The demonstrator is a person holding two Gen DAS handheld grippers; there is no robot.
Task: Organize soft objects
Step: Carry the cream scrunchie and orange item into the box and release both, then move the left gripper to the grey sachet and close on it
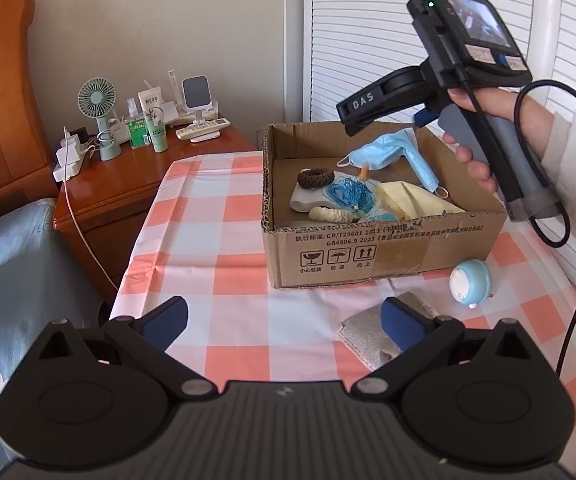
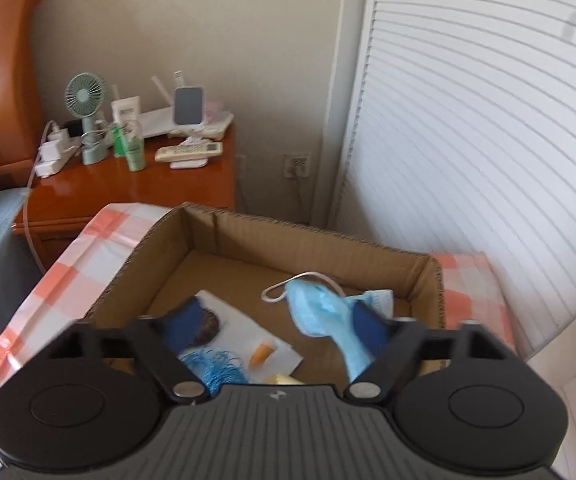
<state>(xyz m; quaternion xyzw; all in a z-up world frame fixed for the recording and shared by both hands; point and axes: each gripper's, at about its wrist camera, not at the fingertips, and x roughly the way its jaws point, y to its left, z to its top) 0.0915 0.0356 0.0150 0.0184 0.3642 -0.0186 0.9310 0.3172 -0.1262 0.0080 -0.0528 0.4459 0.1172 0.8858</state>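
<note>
An open cardboard box (image 1: 368,254) stands on the checked tablecloth; it also shows in the right wrist view (image 2: 247,236). Inside lie a brown scrunchie (image 1: 316,178), blue string (image 1: 350,194), a yellow cloth (image 1: 412,200) and a cream knitted piece (image 1: 330,215). A light blue face mask (image 1: 384,152) hangs over the box, draped against my right gripper's right finger (image 2: 370,322). My right gripper (image 2: 277,324) is open above the box. My left gripper (image 1: 283,322) is open and empty low over the table. A grey cloth (image 1: 368,336) lies by its right finger. A round blue-white toy (image 1: 470,282) sits beside the box.
A wooden nightstand (image 1: 127,176) at the back left holds a small fan (image 1: 97,110), bottles, remotes and a power strip. A bed with blue bedding (image 1: 15,264) is on the left. White louvred doors (image 1: 368,40) stand behind the table.
</note>
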